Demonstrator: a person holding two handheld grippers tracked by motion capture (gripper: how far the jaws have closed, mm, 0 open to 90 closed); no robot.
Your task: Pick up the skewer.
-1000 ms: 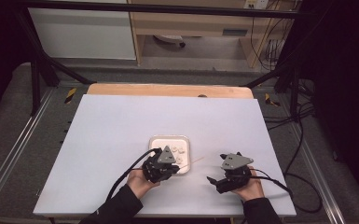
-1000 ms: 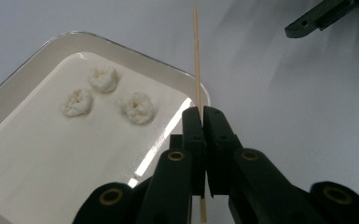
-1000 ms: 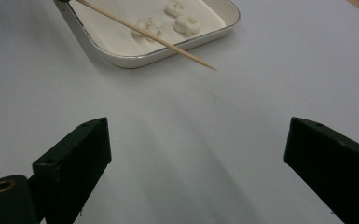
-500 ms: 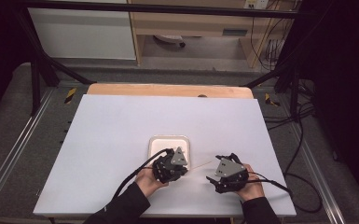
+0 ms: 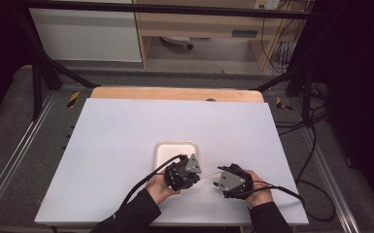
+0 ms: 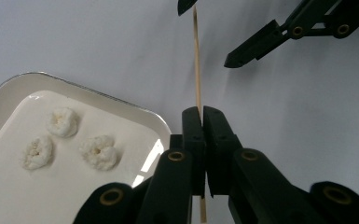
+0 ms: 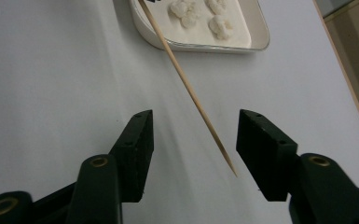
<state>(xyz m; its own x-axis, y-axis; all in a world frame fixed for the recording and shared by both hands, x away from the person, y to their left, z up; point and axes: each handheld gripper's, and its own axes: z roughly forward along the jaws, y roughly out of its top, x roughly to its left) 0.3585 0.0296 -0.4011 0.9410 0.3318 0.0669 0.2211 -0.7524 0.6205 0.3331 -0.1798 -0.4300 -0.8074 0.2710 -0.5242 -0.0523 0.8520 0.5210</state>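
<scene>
My left gripper is shut on a thin wooden skewer, which sticks out ahead of its jaws. The skewer's free end runs into the gap of my right gripper, which is open; the tip hangs between the two jaws without touching either. In the high view the left gripper and the right gripper face each other near the table's front edge, with the skewer bridging them. A white tray beside the left gripper holds three white puffy pieces.
The tray lies just beyond the left gripper on the white table top. Cables trail from both grippers toward the front edge. A wooden strip runs along the table's far edge.
Both grippers have drawn closer together. The left one carried the skewer to the right, and its tip now lies between the right gripper's open jaws.
</scene>
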